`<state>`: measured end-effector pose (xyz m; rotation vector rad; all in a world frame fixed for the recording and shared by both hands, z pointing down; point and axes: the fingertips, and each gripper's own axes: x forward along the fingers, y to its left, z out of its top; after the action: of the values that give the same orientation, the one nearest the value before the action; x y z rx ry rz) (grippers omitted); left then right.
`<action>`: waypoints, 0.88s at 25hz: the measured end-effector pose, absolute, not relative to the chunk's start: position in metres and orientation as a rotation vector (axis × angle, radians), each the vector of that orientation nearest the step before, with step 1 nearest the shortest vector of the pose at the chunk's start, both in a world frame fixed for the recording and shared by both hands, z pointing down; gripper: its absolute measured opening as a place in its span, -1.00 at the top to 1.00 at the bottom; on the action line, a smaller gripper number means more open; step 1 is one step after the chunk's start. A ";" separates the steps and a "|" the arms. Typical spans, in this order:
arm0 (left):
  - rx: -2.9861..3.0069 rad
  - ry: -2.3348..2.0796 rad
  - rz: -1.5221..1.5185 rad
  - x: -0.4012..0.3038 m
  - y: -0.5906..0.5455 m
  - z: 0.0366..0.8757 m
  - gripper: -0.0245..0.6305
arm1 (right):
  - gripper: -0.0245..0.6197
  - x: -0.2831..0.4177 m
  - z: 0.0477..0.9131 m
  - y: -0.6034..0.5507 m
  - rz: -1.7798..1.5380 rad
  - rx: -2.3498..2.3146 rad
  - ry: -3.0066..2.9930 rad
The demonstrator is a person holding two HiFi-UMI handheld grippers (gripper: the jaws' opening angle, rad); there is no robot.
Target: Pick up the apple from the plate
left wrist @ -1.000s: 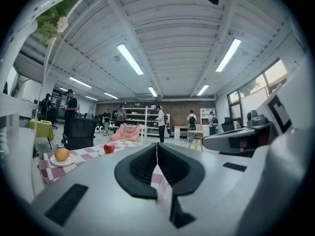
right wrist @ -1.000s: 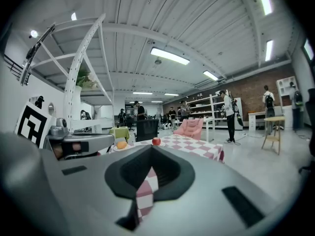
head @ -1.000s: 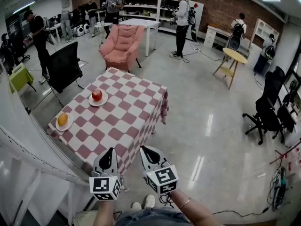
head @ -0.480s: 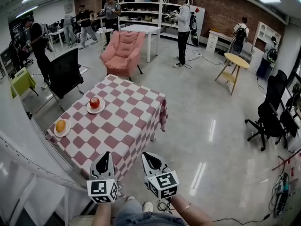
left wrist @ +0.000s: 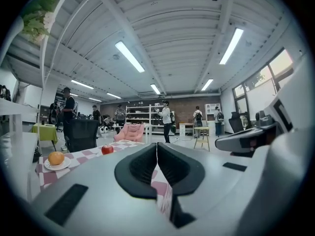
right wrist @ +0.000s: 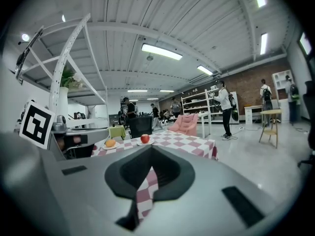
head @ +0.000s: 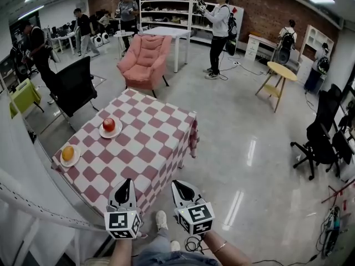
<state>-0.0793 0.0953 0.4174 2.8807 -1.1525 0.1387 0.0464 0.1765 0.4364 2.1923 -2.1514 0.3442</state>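
A red apple [head: 108, 124] sits on a white plate [head: 110, 132] toward the far left side of the table with the pink-and-white checked cloth [head: 145, 148]. In both gripper views the apple [left wrist: 107, 149] [right wrist: 144, 138] is small and far ahead. My left gripper [head: 126, 182] and right gripper [head: 179, 183] hover side by side off the table's near edge, well short of the apple. Each points about level. The left gripper's [left wrist: 157, 145] jaws are shut and hold nothing. The right gripper's [right wrist: 151, 148] jaws also meet at their tips, with nothing held.
An orange [head: 67, 153] lies on a second plate [head: 71, 159] at the table's left corner. A black office chair [head: 75, 85] and a pink armchair [head: 143, 60] stand beyond the table. A white rack frame [head: 33, 215] runs along my left. Several people stand at the back.
Both grippers and my viewpoint have drifted closer to the table's near edge. Both pairs of jaws stay shut. People at the back have shifted about.
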 end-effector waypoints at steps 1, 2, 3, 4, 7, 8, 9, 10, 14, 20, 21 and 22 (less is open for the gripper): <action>2.877 -1.153 0.147 -0.076 0.089 0.420 0.87 | 0.90 0.051 0.438 0.172 0.353 2.193 -2.145; 2.873 -1.154 0.157 -0.073 0.084 0.423 0.87 | 0.90 0.055 0.441 0.168 0.365 2.194 -2.138; 2.868 -1.154 0.165 -0.070 0.078 0.426 0.87 | 0.90 0.059 0.445 0.163 0.376 2.196 -2.130; 2.865 -1.155 0.169 -0.067 0.071 0.428 0.87 | 0.90 0.064 0.447 0.158 0.384 2.197 -2.123; 2.856 -1.161 0.173 -0.056 0.047 0.432 0.87 | 0.90 0.077 0.450 0.136 0.391 2.197 -2.112; 2.854 -1.164 0.177 -0.053 0.039 0.433 0.87 | 0.90 0.081 0.451 0.129 0.392 2.196 -2.113; 2.850 -1.167 0.182 -0.050 0.030 0.435 0.87 | 0.90 0.084 0.451 0.120 0.393 2.193 -2.114; 2.846 -1.171 0.187 -0.047 0.021 0.437 0.87 | 0.90 0.087 0.452 0.112 0.395 2.191 -2.115; 2.824 -1.202 0.211 -0.036 -0.018 0.443 0.87 | 0.90 0.101 0.457 0.076 0.412 2.181 -2.117; 2.807 -1.229 0.253 -0.028 -0.069 0.445 0.87 | 0.90 0.113 0.457 0.021 0.433 2.161 -2.126; 2.802 -1.233 0.254 -0.028 -0.077 0.446 0.87 | 0.90 0.113 0.457 0.011 0.433 2.154 -2.131; 2.796 -1.237 0.254 -0.028 -0.085 0.447 0.87 | 0.90 0.113 0.457 0.001 0.432 2.146 -2.136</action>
<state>-0.0281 -0.0849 0.4470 2.7963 -1.2368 0.2535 0.1126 0.0013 0.4566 2.1457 -2.1364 0.4320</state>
